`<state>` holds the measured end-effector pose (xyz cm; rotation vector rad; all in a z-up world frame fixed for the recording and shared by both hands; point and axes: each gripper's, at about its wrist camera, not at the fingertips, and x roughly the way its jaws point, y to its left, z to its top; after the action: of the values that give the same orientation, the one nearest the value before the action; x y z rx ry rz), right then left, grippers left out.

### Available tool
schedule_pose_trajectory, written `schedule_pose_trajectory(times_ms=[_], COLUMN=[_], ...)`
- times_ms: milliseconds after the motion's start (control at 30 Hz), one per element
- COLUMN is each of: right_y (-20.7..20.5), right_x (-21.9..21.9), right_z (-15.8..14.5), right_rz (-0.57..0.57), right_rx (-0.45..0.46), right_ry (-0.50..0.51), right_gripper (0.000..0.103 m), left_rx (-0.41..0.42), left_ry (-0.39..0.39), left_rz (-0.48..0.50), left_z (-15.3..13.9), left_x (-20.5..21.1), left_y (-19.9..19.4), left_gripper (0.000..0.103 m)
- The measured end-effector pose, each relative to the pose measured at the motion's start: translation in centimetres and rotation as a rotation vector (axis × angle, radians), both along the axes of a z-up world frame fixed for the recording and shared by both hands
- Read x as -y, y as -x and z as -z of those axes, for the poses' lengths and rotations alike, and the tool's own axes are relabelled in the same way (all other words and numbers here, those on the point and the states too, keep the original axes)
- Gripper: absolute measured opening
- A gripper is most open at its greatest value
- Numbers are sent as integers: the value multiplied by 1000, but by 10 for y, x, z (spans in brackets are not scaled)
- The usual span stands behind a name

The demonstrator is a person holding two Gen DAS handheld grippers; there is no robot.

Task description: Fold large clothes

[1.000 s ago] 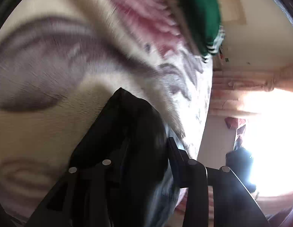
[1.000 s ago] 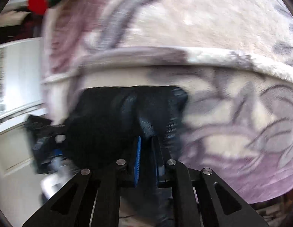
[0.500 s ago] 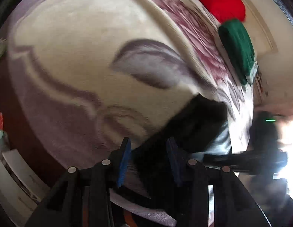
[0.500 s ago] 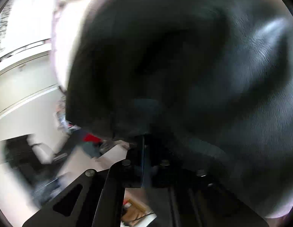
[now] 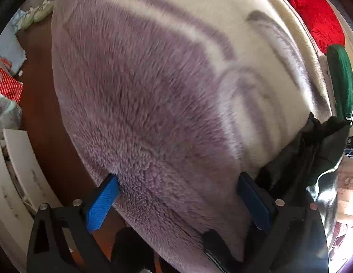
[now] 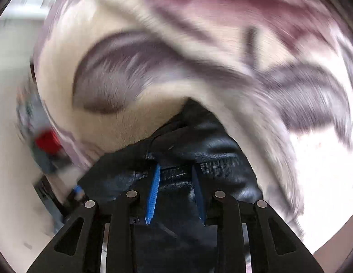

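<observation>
A black leather garment (image 6: 188, 150) lies on a fluffy purple-and-cream blanket (image 6: 153, 79). My right gripper (image 6: 175, 177) is shut on a fold of the black garment, its blue pads pinching the leather near a stitched seam. My left gripper (image 5: 176, 182) is open wide, its blue pads (image 5: 103, 200) apart and pressed against the purple blanket (image 5: 142, 102) at the bed's edge, holding nothing. The black garment (image 5: 308, 159) hangs at the right edge of the left wrist view.
A red cushion (image 5: 313, 11) and a green garment (image 5: 340, 79) lie at the far side of the bed. Brown floor (image 5: 39, 113) with shoes (image 5: 37, 13), a red patterned bag (image 5: 5, 84) and white boards (image 5: 19, 170) lies left.
My left gripper has let go of the black garment, opened wide and swung left to the blanket's edge. My right gripper still holds the garment and has pulled back from it.
</observation>
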<state>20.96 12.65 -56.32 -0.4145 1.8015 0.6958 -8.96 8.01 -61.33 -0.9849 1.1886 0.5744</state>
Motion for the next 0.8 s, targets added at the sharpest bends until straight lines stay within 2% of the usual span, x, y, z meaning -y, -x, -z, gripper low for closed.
schedule_pose_trajectory(times_ms=[100, 167, 233, 300, 333, 433, 500, 567, 633, 700, 767, 800], right_y=[22, 28, 28, 18, 10, -25, -47, -55, -54, -45, -35, -26], right_x=[-16, -26, -34, -28, -22, 19, 50, 65, 81, 86, 89, 89], right_z=[21, 20, 6, -24, -33, -55, -39, -12, 24, 63, 89, 100], right_rz=[-82, -130, -173, -211, -205, -149, -145, -176, -190, -159, -107, -88], right_rx=[45, 90, 110, 90, 75, 40, -3, -77, -227, -411, -511, -543], right_ry=[82, 108, 116, 60, 25, -87, -81, -67, -91, -167, -228, -262], right_gripper=[31, 32, 32, 34, 41, 90, 91, 91, 91, 91, 101, 103], left_rx=[46, 64, 82, 92, 90, 75, 64, 75, 107, 118, 105, 95], left_ry=[-12, -22, -43, -63, -60, -31, -14, -11, 2, 5, -11, -22], left_rz=[-26, -56, -93, -99, -97, -97, -107, -125, -148, -155, -136, -124], left_z=[6, 8, 8, 7, 7, 6, -1, -10, -23, -33, -42, -45], left_x=[-1, 0, 3, 5, 5, 4, -1, -3, 0, 4, 12, 16], left_y=[3, 5, 9, 20, 21, 21, 21, 25, 34, 42, 48, 49], left_gripper=[103, 103, 103, 103, 103, 103, 103, 103, 103, 103, 103, 103])
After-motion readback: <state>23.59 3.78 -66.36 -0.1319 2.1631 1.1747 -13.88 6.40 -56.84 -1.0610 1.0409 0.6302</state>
